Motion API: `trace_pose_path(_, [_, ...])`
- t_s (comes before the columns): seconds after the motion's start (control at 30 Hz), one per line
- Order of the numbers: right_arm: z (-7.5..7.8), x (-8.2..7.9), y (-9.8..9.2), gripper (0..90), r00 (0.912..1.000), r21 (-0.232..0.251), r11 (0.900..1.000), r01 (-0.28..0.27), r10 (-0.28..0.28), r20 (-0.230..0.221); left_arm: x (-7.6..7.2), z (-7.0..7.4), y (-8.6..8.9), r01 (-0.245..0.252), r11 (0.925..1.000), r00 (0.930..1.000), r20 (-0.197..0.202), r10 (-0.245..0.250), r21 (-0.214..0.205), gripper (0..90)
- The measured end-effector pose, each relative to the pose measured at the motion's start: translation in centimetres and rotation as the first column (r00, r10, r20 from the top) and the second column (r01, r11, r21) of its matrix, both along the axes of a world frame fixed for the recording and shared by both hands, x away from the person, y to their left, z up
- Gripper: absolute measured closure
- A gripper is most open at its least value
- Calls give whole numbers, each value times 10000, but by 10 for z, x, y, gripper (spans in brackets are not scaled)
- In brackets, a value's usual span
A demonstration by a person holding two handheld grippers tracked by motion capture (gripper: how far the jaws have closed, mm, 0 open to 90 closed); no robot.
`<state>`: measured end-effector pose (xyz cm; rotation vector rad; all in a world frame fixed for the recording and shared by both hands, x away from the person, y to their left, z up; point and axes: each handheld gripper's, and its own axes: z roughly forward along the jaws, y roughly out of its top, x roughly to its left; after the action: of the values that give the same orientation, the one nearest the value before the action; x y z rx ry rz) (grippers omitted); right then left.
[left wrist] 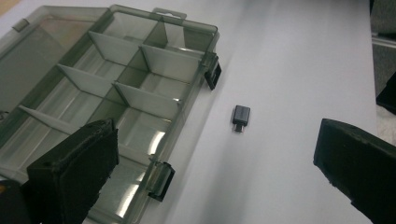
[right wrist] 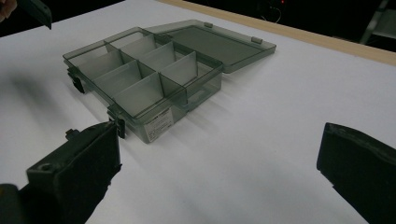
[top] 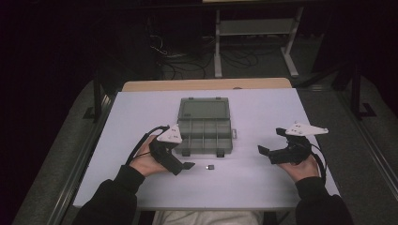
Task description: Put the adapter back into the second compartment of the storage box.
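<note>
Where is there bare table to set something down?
Bare table lies left of the open compartment box, right of it up to the right hand-held gripper, and along the near edge. It is crowded around the small black adapter.

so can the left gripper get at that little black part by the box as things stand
Probably yes. The left gripper hovers with its jaws wide apart, and the small black part lies alone on the bare white table just ahead of them. The open compartment box sits off to one side, not between them.

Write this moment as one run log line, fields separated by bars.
left gripper: open, near small black part | right gripper: open, empty | organizer box: lid open
</note>
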<state>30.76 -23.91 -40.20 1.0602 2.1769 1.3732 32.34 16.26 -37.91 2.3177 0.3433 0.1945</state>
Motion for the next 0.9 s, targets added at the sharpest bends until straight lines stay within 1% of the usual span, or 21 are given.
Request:
trace_pose_path(0.13, [0, 0, 0, 0, 10000, -7, 10000, -11, 11, -32, -1, -3, -5, 133, 9998, 9999, -37, -132, 134, 0])
trace_pose_path(0.63, [-1, 0, 1, 0, 10000, -21, 10000, -76, 76, -44, -3, -9, -19, 460, 9987, 9988, -175, -456, 228, 0])
trace_pose_path(0.9, [-2, 1, 1, 0, 9999, -44, 9999, -104, 104, -88, -4, -12, -28, 651, 9971, 9977, -210, -644, 383, 0])
